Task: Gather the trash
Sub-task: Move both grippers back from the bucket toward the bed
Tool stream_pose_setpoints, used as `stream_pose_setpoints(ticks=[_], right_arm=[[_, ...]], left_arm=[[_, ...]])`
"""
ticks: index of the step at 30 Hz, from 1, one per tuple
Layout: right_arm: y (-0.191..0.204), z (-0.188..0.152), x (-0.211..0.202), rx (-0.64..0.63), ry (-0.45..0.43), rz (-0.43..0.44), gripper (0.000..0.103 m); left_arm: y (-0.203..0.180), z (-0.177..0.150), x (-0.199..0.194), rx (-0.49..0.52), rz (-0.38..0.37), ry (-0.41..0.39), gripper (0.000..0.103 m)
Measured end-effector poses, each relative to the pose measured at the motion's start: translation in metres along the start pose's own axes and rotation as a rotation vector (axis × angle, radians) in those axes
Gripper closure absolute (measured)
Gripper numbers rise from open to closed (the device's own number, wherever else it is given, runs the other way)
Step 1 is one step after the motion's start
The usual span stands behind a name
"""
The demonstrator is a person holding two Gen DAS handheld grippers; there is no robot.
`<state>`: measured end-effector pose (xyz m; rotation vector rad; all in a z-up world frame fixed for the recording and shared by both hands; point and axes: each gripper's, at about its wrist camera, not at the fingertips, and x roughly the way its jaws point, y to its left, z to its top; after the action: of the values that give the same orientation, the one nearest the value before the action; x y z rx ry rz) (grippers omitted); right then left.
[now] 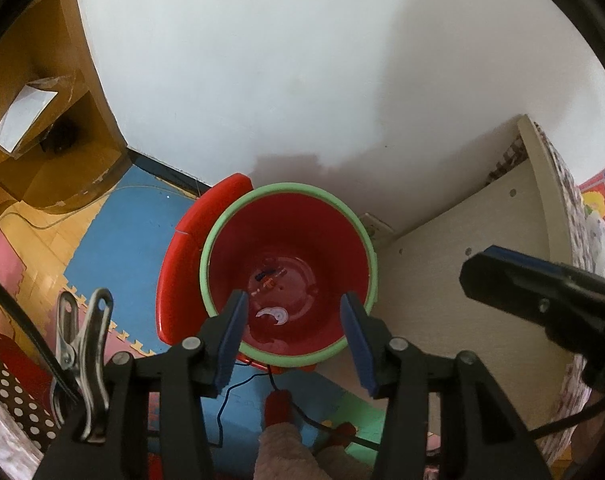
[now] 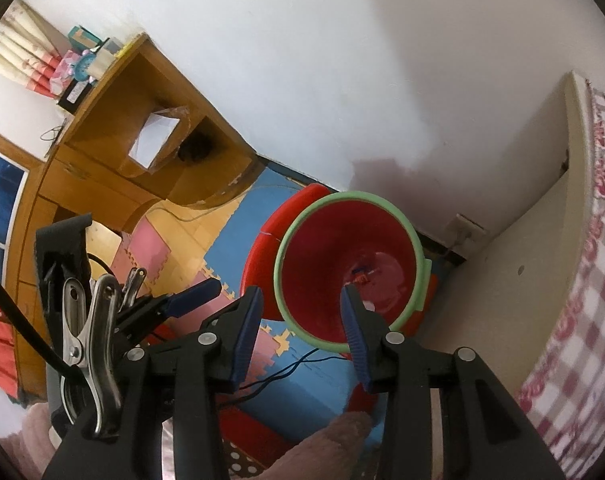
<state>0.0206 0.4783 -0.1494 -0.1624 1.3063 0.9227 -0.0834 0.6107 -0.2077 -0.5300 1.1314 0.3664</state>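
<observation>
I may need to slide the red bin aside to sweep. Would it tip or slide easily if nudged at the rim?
Probably slides easily: the bin looks like thin plastic and holds only a few scraps, so likely light. It narrows toward the base, so a rim push might tip it. The foam mat may add grip.

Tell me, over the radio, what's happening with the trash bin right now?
Left gripper open, empty, above red bin. Right gripper open, empty. Small scraps in bin bottom. Nothing in the way.
</observation>
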Motion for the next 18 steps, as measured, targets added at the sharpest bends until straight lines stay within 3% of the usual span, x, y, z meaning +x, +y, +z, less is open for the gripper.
stream_pose_setpoints(ticks=[18], right_arm=[[0.030, -0.051, -0.080, -0.065, -0.127, 0.055, 0.061]], left_arm=[[-0.016, -0.022, -0.068, 0.017, 0.022, -0.069, 0.052]])
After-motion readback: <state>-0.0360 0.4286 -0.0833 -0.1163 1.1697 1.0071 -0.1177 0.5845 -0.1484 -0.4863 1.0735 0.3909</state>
